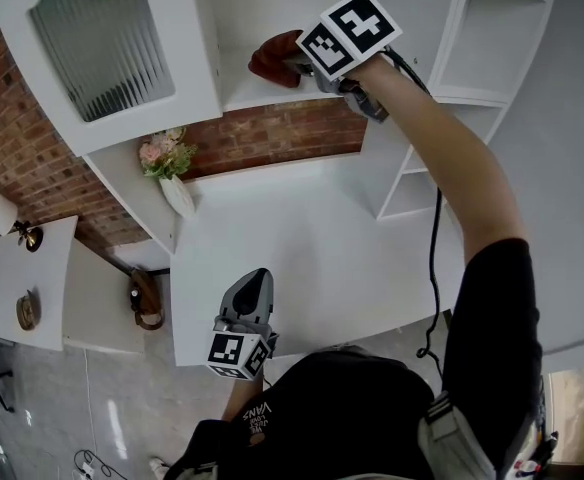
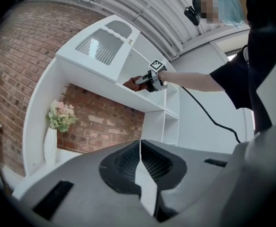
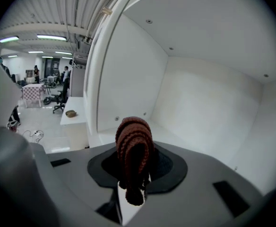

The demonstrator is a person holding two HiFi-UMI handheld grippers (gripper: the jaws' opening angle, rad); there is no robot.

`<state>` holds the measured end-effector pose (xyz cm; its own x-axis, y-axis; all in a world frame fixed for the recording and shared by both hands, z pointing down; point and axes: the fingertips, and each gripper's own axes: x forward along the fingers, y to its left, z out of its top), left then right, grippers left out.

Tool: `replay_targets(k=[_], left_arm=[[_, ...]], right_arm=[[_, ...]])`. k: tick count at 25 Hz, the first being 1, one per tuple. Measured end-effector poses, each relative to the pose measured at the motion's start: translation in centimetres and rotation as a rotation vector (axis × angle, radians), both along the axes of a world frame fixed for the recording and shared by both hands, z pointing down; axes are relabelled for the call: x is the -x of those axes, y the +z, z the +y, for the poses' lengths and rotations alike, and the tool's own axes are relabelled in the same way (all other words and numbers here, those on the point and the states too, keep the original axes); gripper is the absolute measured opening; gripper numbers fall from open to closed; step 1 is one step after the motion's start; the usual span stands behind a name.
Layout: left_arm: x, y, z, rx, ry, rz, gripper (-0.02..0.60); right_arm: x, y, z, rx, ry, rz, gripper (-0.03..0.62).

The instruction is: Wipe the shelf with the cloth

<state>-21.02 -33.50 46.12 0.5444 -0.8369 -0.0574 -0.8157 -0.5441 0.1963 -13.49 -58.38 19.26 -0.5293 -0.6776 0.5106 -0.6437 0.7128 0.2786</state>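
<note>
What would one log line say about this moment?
right gripper: shut on brown cloth, inside shelf | left gripper: shut, empty, above white desk

Knitted ribbed cloth [image 3: 134, 148]; smooth matt shelf [image 3: 176, 138]; rough brick wall [image 1: 272, 133].

Bright even light, fisheye edges, sharp
</note>
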Motion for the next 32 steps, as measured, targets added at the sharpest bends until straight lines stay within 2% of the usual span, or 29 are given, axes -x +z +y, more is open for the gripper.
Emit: replay_targets(k=[8, 14, 22, 32], left_arm=[[1.9, 0.4, 1.0, 0.016, -0.050, 0.005, 0.015], [2.0, 0.4, 1.2, 0.019, -0.050, 0.007, 0.015], [0.5, 0.6, 0.7, 0.015, -0.001, 0.005, 0.015], [-3.6, 0.7, -0.4, 0.015, 0.112, -0.004, 0.015]], right_arm=[[7.3, 2.0, 2.4, 0.058, -0.148, -0.010, 0.097], [8.1, 2.5, 2.3, 0.028, -0.146, 0.043, 0.097], [2.9, 2.9, 1.3, 0.005, -0.060, 0.076, 0.097], [-9.2, 3.0, 0.5, 0.002, 0.134, 0.092, 0.097]])
